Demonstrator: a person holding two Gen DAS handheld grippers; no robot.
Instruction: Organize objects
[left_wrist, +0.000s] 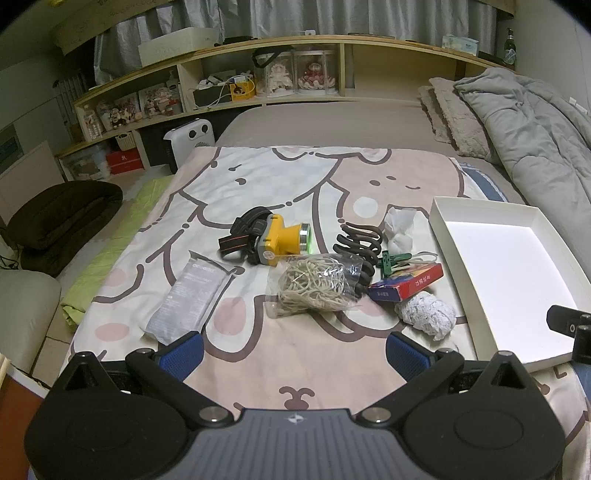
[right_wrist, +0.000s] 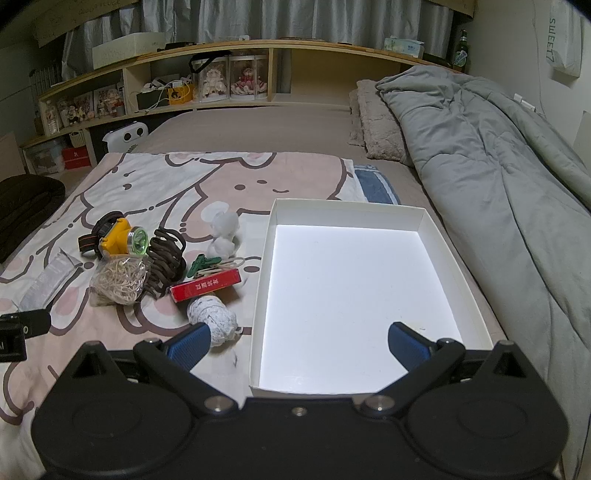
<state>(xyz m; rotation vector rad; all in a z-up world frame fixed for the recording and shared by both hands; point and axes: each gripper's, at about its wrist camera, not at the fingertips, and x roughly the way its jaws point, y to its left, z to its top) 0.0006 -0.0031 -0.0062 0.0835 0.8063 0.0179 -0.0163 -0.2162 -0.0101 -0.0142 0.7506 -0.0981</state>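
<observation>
On the cartoon blanket (left_wrist: 295, 350) lie a yellow headlamp (left_wrist: 275, 240), a bag of rubber bands (left_wrist: 317, 282), a dark coiled band (left_wrist: 356, 245), green clips (left_wrist: 393, 260), a red card box (left_wrist: 408, 282), a white lace roll (left_wrist: 426, 312), a white wad (left_wrist: 399, 229) and a grey foil pouch (left_wrist: 190, 295). A white shallow box (right_wrist: 354, 295) stands empty to their right. My left gripper (left_wrist: 293, 354) is open and empty, just short of the pile. My right gripper (right_wrist: 297, 345) is open and empty over the box's near edge, its left finger beside the lace roll (right_wrist: 212, 317).
A grey duvet (right_wrist: 498, 184) and pillows (right_wrist: 376, 125) lie along the right side. Wooden shelves (right_wrist: 221, 74) with dolls and boxes run along the back. A white heater (left_wrist: 190, 142) and a dark cushion (left_wrist: 62, 218) are on the floor at left.
</observation>
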